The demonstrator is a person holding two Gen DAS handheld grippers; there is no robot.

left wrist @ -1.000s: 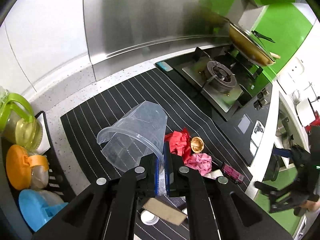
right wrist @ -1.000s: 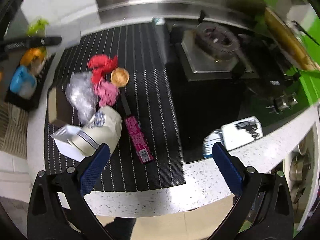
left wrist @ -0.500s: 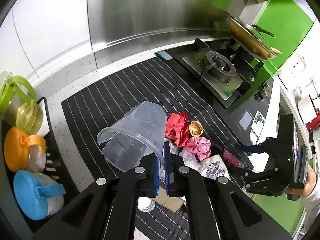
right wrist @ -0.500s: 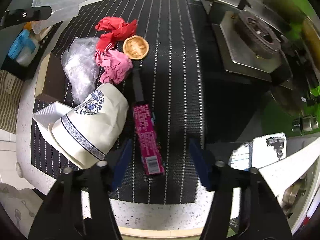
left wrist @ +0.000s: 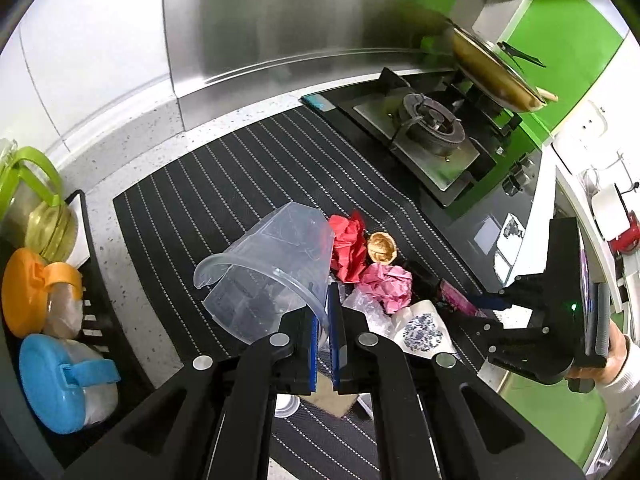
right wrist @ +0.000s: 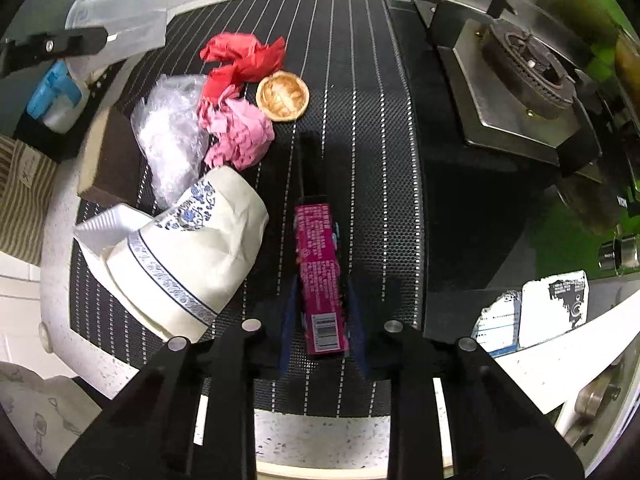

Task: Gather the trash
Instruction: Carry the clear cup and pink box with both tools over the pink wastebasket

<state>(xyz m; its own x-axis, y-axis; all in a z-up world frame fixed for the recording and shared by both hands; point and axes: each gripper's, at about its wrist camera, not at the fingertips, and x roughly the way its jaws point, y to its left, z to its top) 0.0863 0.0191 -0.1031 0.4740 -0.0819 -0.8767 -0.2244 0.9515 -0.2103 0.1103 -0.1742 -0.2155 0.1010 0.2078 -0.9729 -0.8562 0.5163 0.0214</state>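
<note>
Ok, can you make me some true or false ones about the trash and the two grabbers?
1. The left gripper pinches the rim of a clear plastic jug. True.
2. The right gripper is grabbing the red crumpled paper. False: its jaws are closing around the long pink box.
3. The paper cup with blue patterns stands upright. False: it lies on its side, crushed.
4. The pink crumpled paper sits beside the red one. True.
5. The walnut shell lies on the white counter. False: it lies on the striped black mat.
</note>
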